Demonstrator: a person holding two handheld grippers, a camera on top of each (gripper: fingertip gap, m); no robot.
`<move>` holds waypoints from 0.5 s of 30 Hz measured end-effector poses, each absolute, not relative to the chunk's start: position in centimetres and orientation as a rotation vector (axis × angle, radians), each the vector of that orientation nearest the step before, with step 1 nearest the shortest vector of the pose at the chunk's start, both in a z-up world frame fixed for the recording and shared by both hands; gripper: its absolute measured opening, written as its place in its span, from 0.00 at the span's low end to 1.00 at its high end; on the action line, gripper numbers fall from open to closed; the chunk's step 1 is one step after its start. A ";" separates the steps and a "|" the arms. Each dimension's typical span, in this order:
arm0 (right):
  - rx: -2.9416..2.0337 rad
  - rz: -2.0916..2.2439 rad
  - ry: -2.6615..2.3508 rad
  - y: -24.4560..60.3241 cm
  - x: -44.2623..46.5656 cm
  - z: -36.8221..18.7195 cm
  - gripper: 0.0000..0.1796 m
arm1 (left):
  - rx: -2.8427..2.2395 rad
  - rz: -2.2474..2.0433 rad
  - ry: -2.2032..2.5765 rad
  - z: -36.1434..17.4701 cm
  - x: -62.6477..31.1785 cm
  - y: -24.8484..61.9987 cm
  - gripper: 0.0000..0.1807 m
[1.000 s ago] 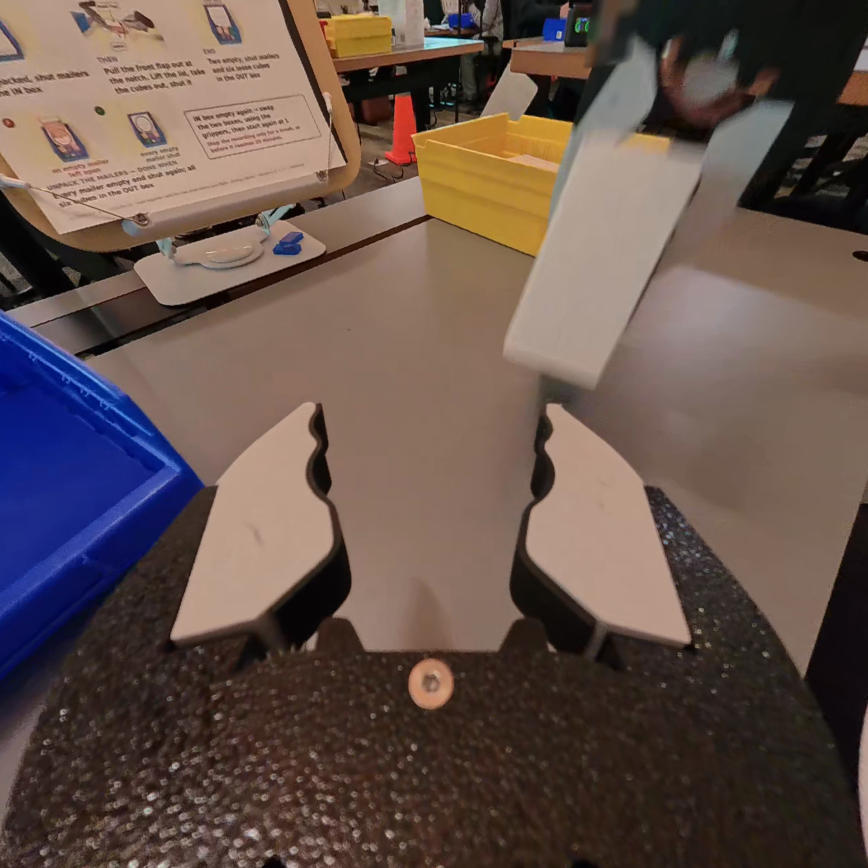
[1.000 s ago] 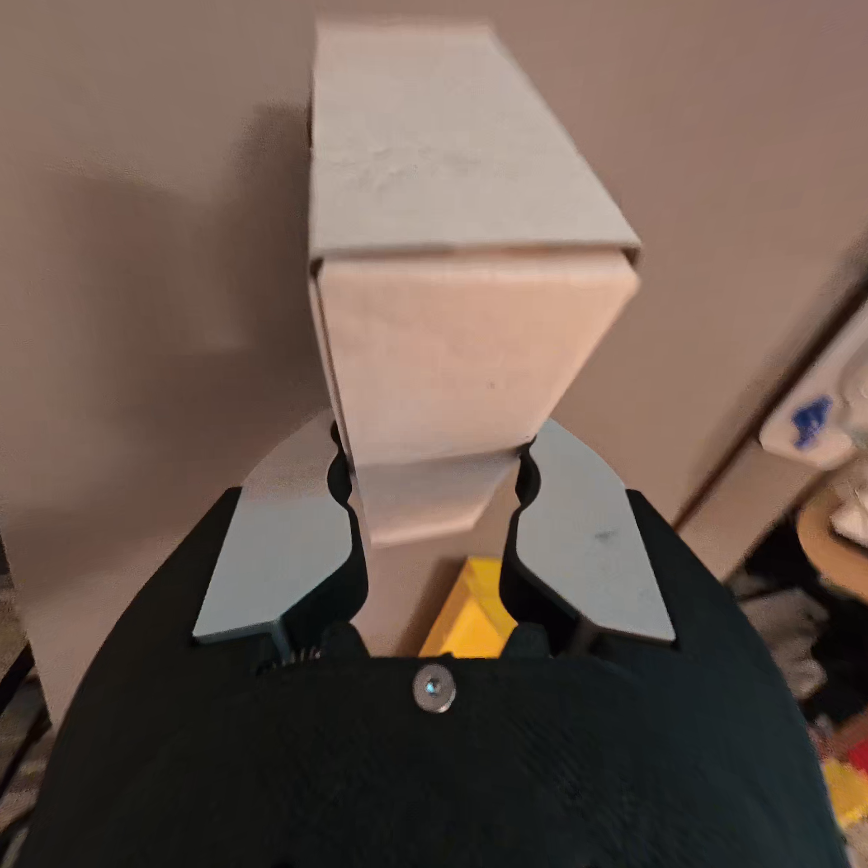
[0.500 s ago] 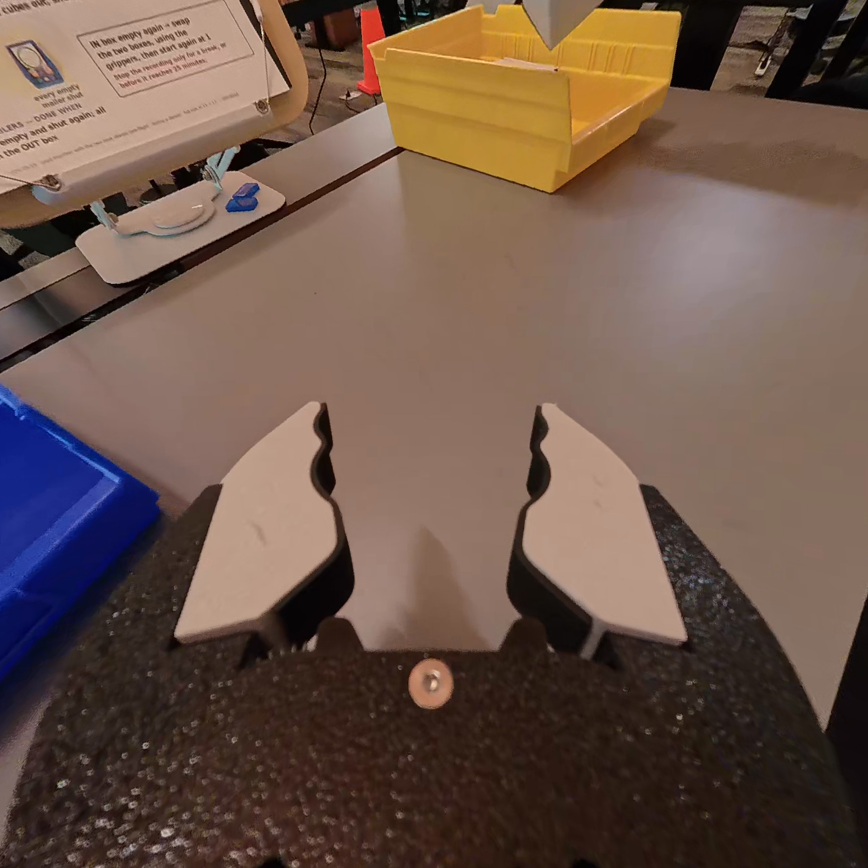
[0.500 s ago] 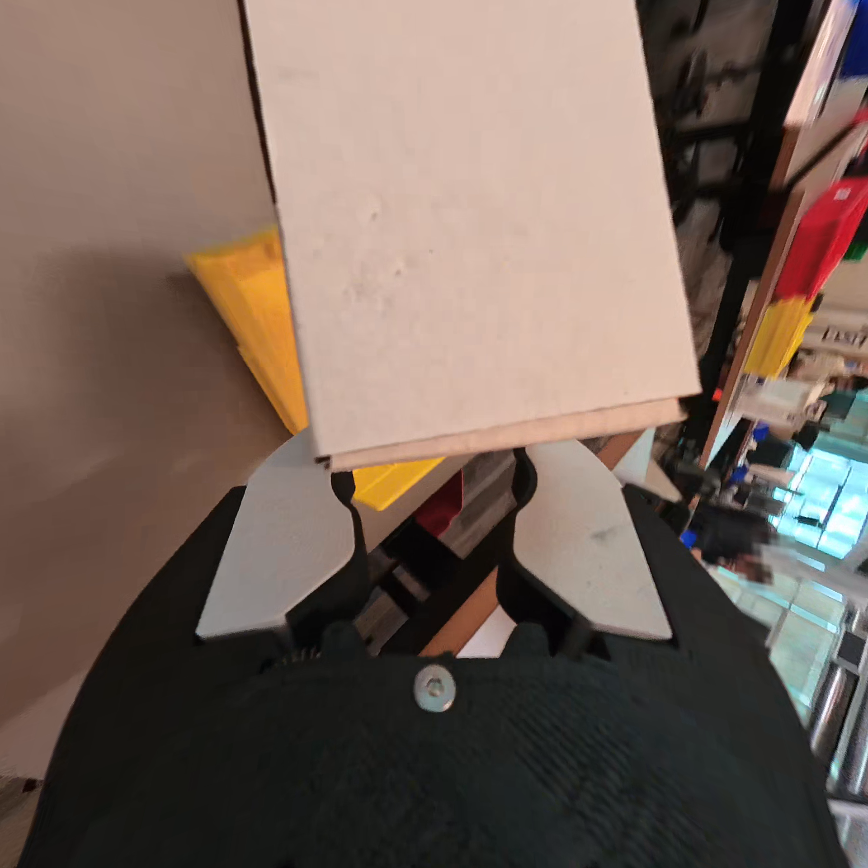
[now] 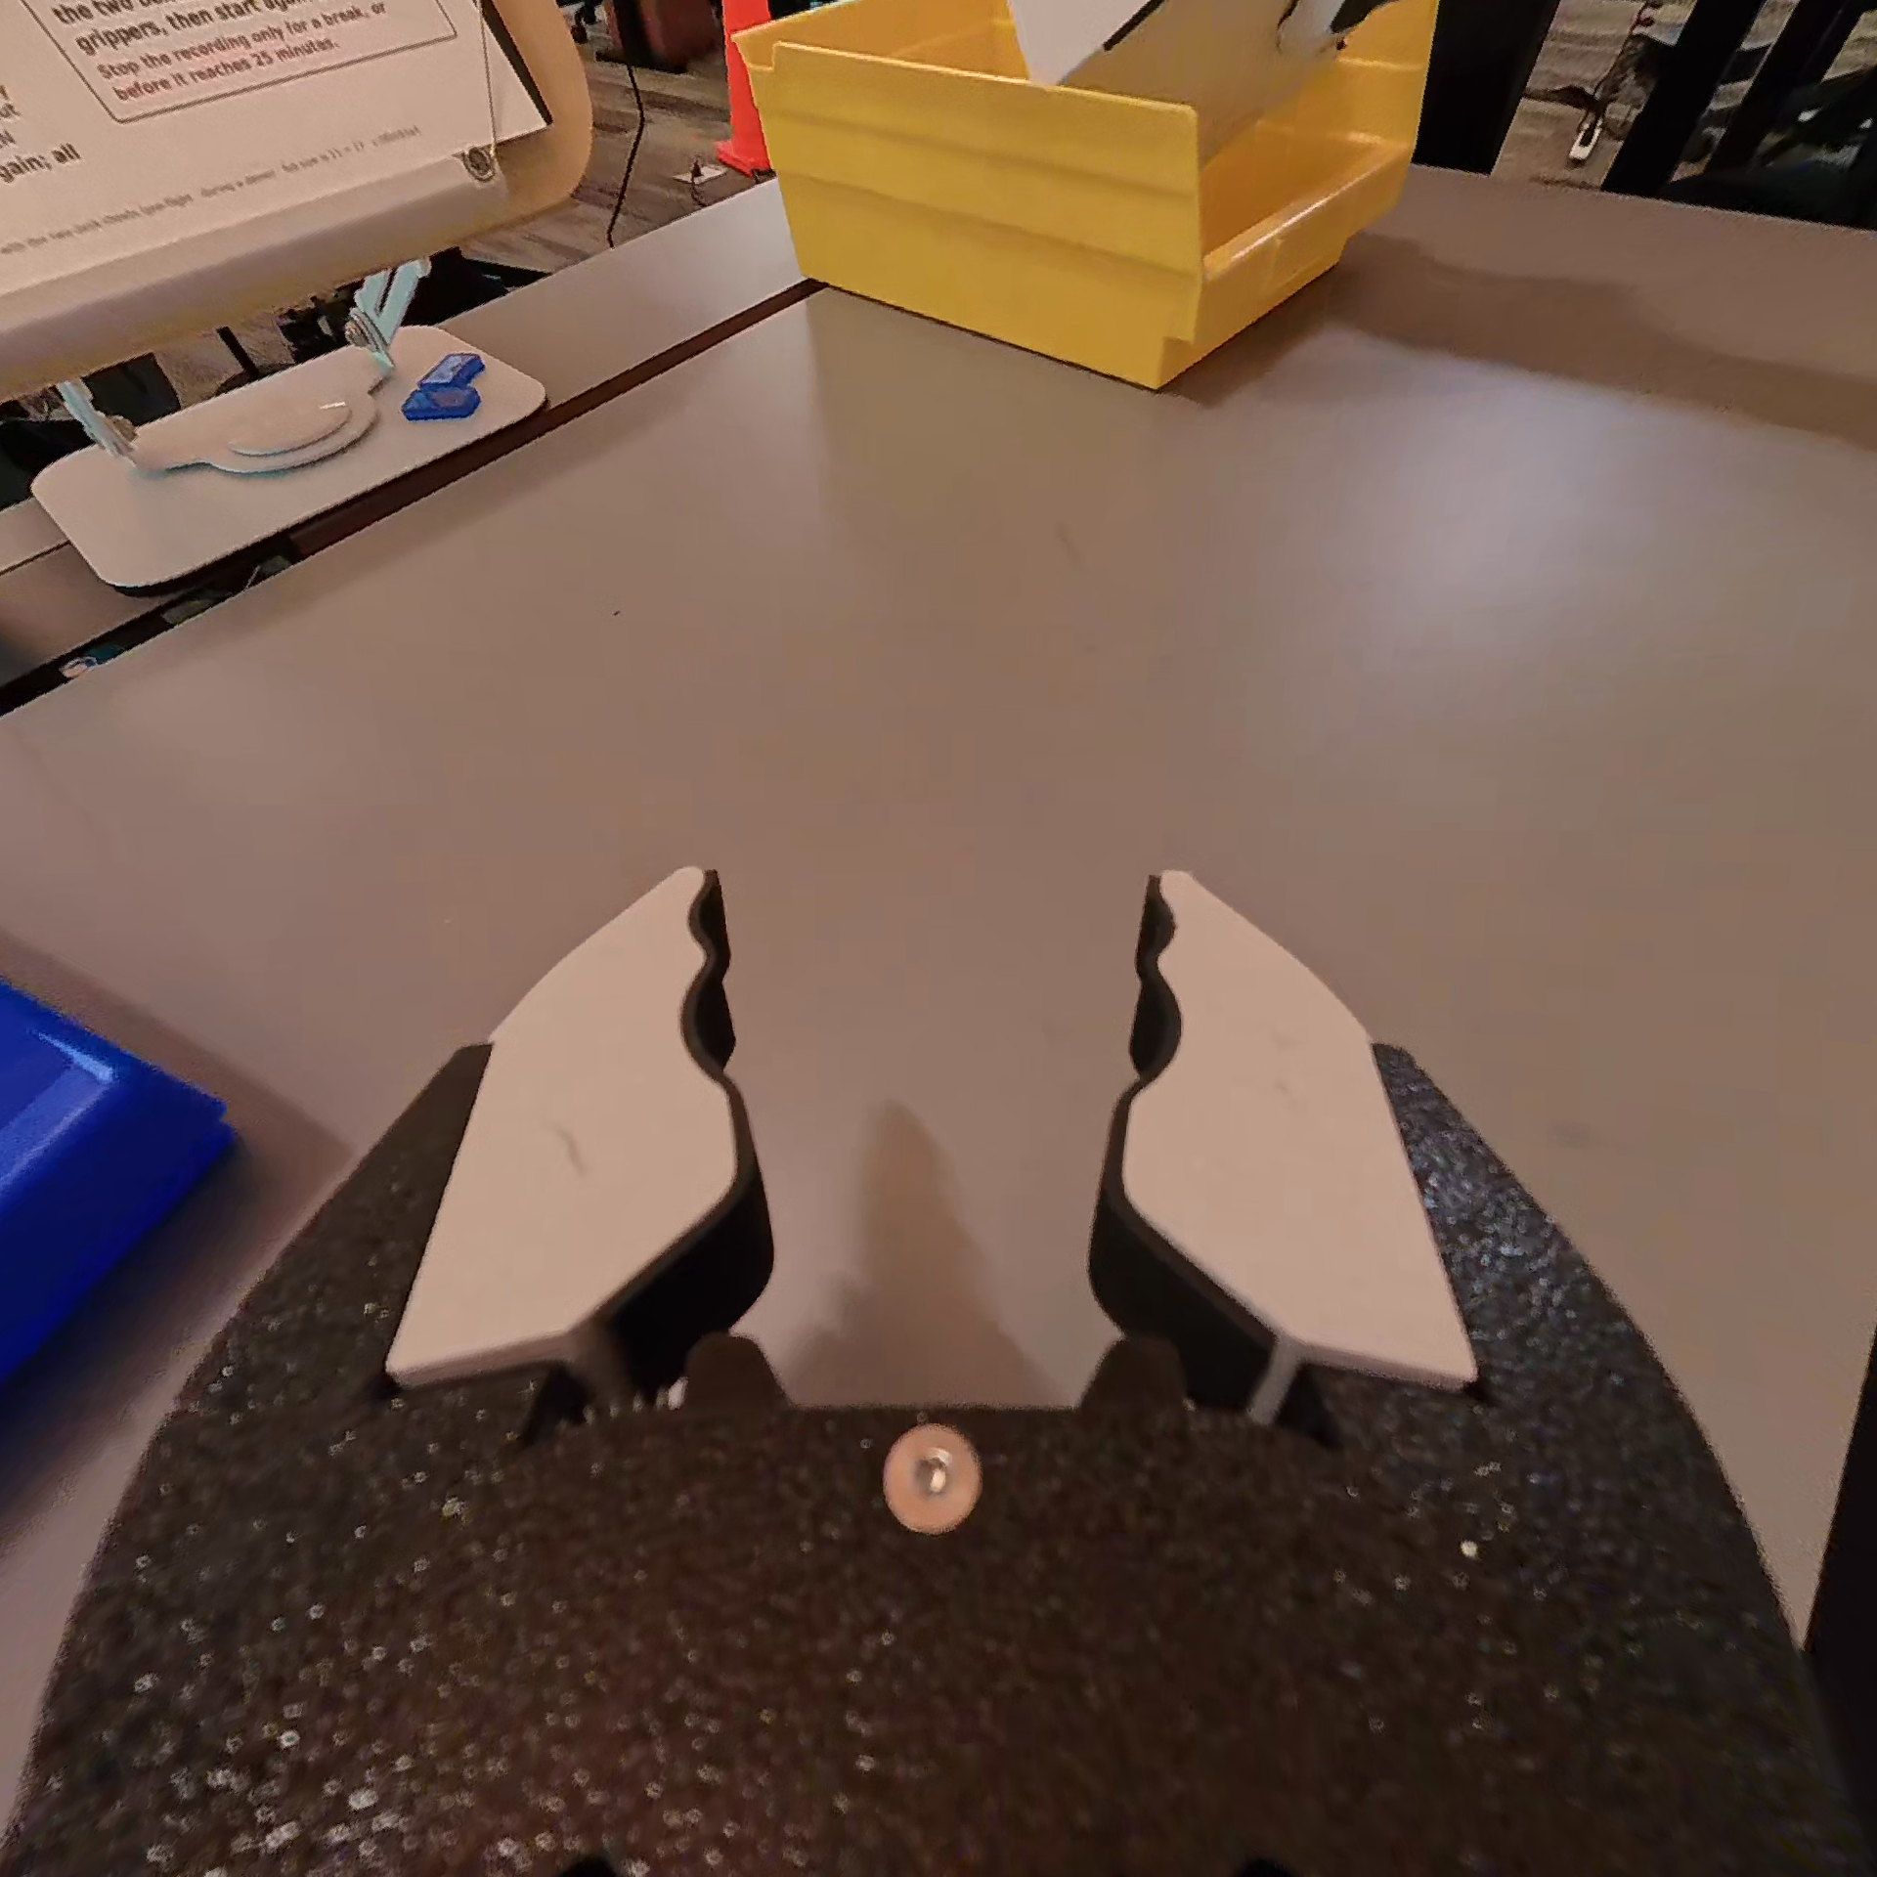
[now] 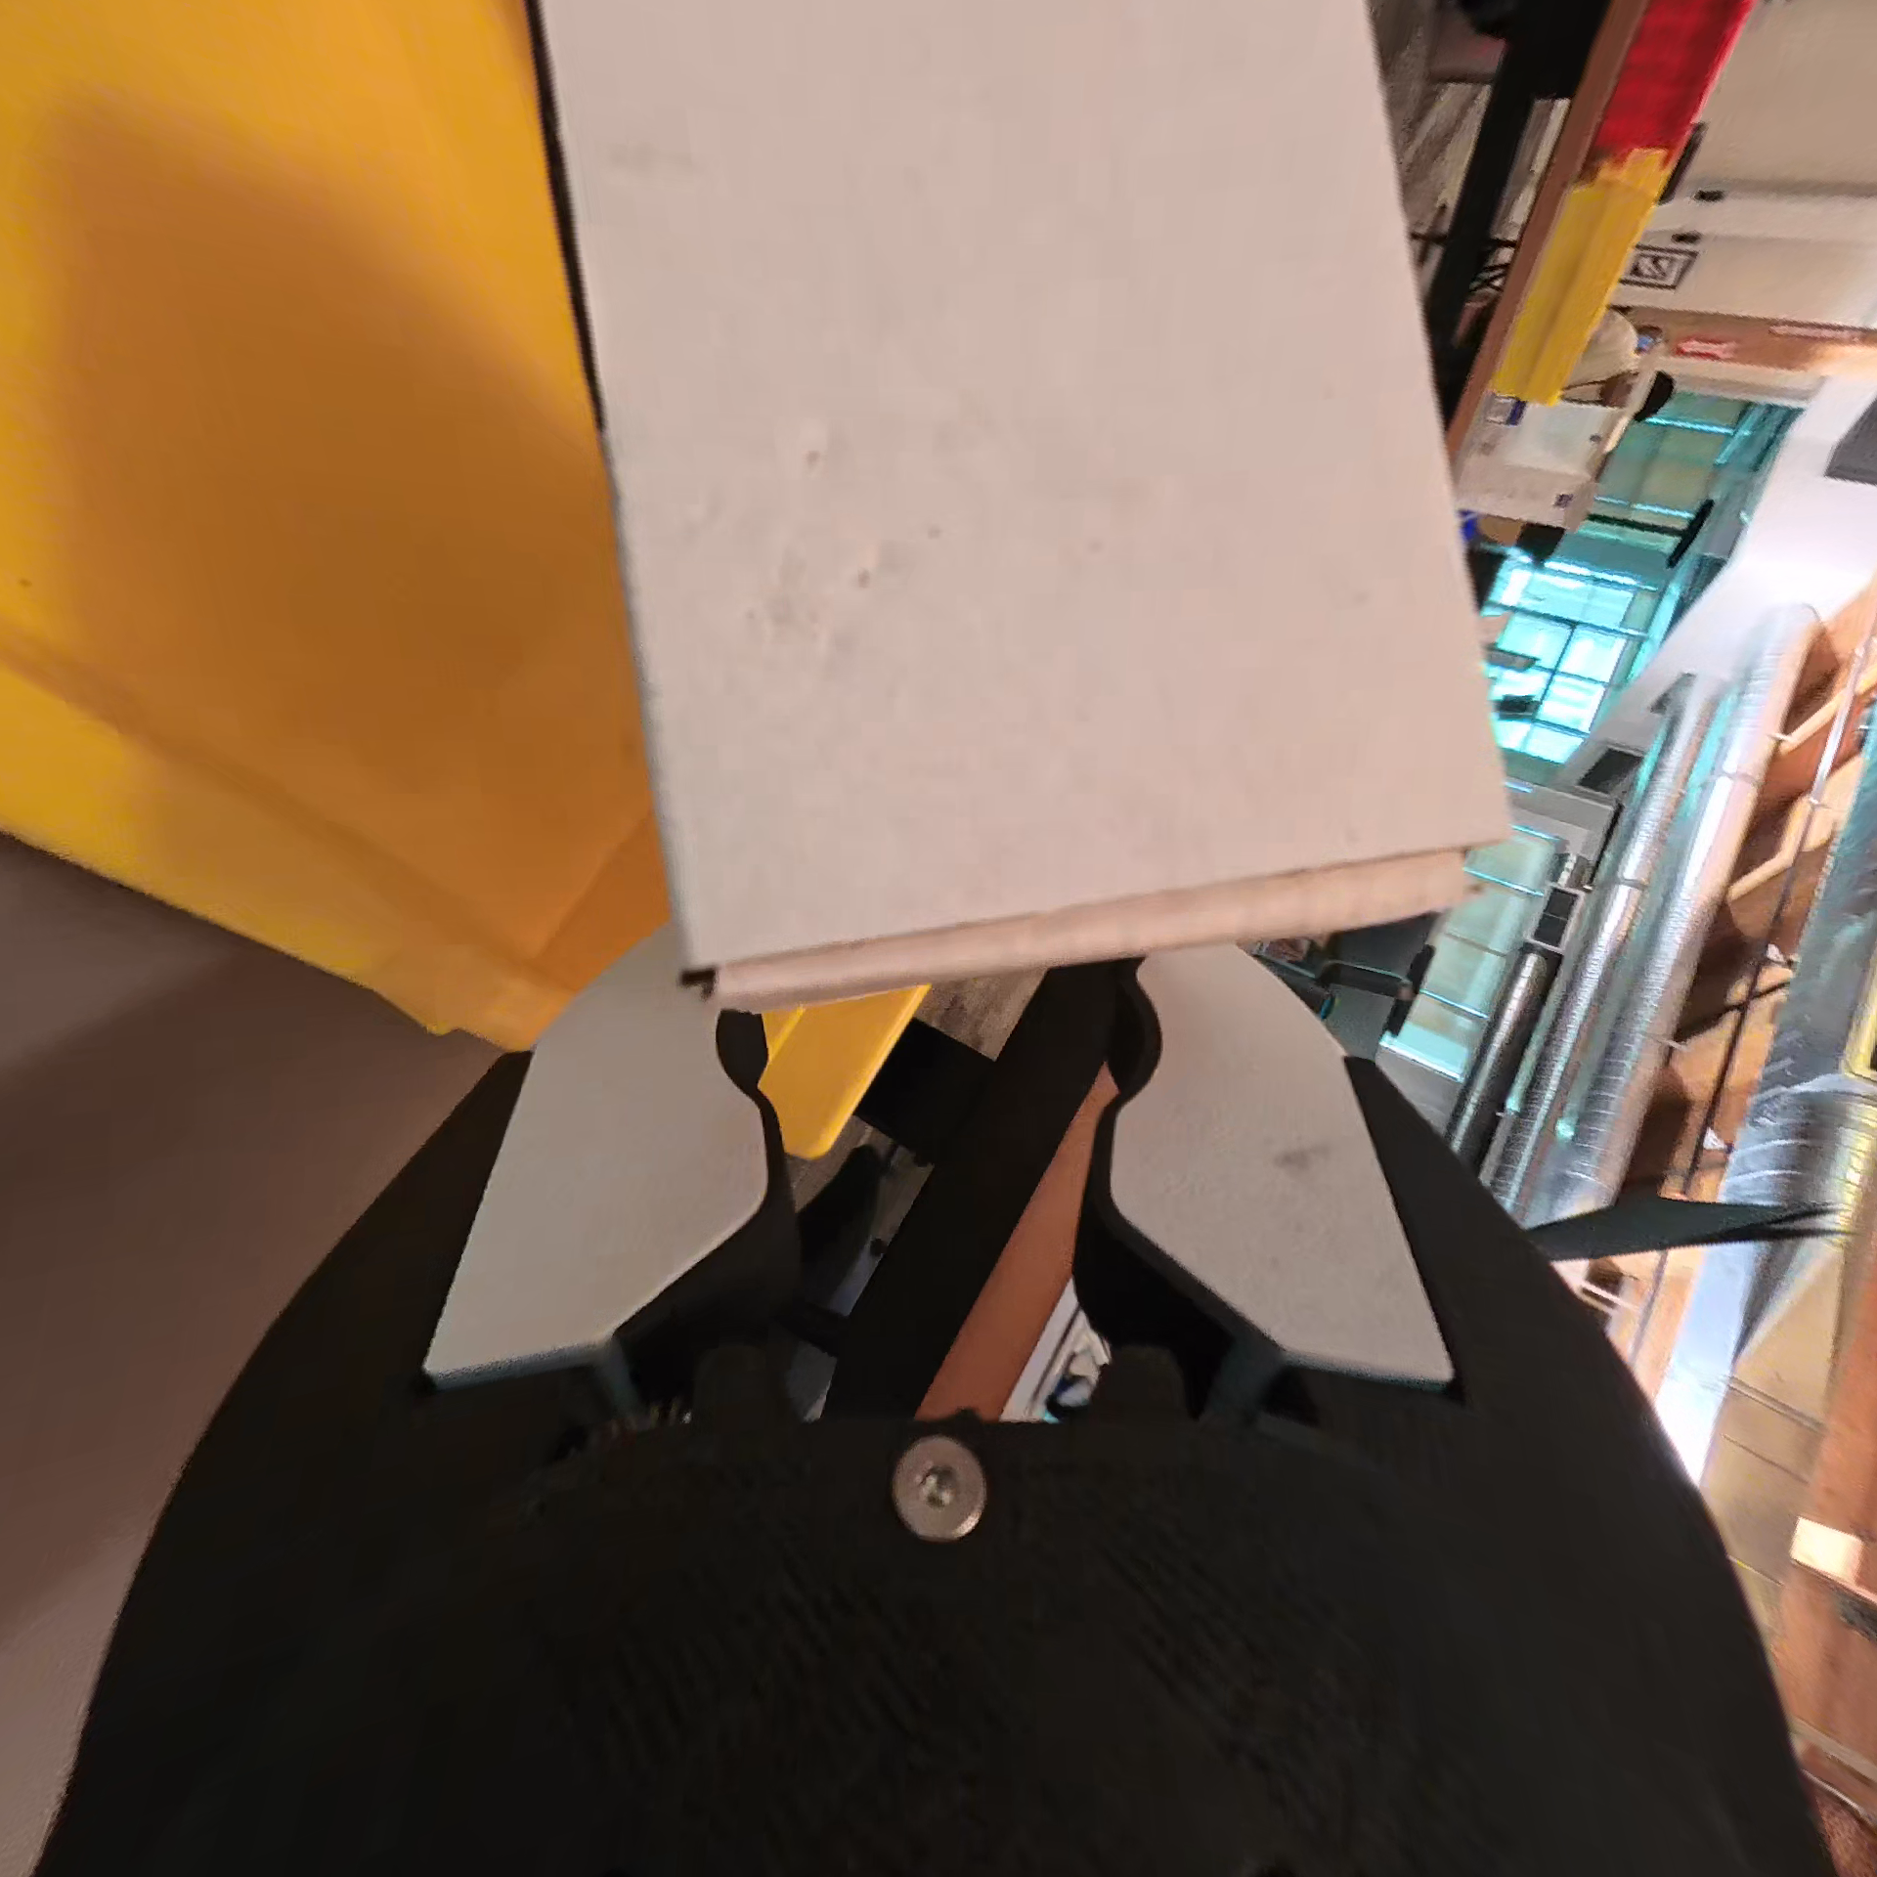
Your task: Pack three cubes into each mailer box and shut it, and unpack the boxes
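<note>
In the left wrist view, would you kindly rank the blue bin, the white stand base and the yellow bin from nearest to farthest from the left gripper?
From the left gripper, open over the grey table:
1. Blue bin, close by at the left edge.
2. White stand base, farther off, upper left, beyond the table seam.
3. Yellow bin, farthest, ahead near the table's far side.

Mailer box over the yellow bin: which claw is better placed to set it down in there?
Right. The right claw grips the mailer box directly above the yellow bin. The left claw hangs open and empty over the bare table, well short of the bin.
</note>
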State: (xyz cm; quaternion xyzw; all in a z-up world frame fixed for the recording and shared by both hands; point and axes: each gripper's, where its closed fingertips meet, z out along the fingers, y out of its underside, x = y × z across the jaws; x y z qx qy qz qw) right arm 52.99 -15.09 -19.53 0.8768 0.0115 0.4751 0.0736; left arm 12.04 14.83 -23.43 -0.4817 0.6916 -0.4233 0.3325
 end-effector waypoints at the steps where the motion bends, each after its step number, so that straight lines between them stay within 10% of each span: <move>1: 2.621 1.441 0.038 -14.8 53.0 -19.7 0.37 | -1.261 -1.106 1.808 -23.5 12.1 14.8 0.42; 15: 2.506 1.570 0.207 -14.0 53.0 -22.9 0.37 | -1.269 -1.099 1.836 -24.5 12.2 14.6 0.41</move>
